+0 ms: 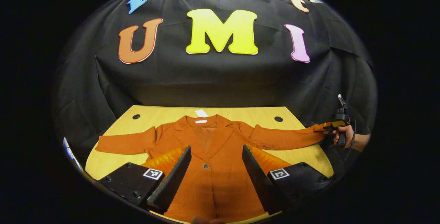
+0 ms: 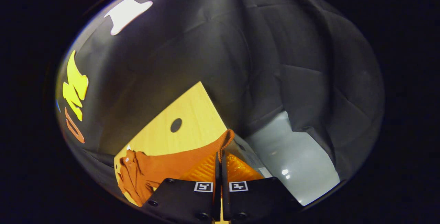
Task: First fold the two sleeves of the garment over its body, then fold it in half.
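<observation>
An orange jacket (image 1: 213, 179) lies face up on the wooden table (image 1: 161, 114), collar toward the wall and both sleeves spread out sideways. My left gripper (image 1: 216, 148) stands open above the jacket's front, one finger on each side of the button line. The sleeve (image 1: 127, 143) on the left of the left gripper view lies flat on the table. The other sleeve (image 1: 285, 138) stretches to the table's right edge, where my right gripper (image 1: 325, 127), held by a hand (image 1: 347, 136), pinches its cuff. In the right gripper view that gripper (image 2: 219, 158) is shut on the cuff (image 2: 225, 139).
The tabletop has two round cable holes (image 1: 136, 116) (image 1: 278, 118) near its far corners; one hole (image 2: 176, 125) also shows in the right gripper view. A white tag (image 1: 201, 114) sits at the collar. Pale floor (image 2: 292, 155) lies beyond the table's edge.
</observation>
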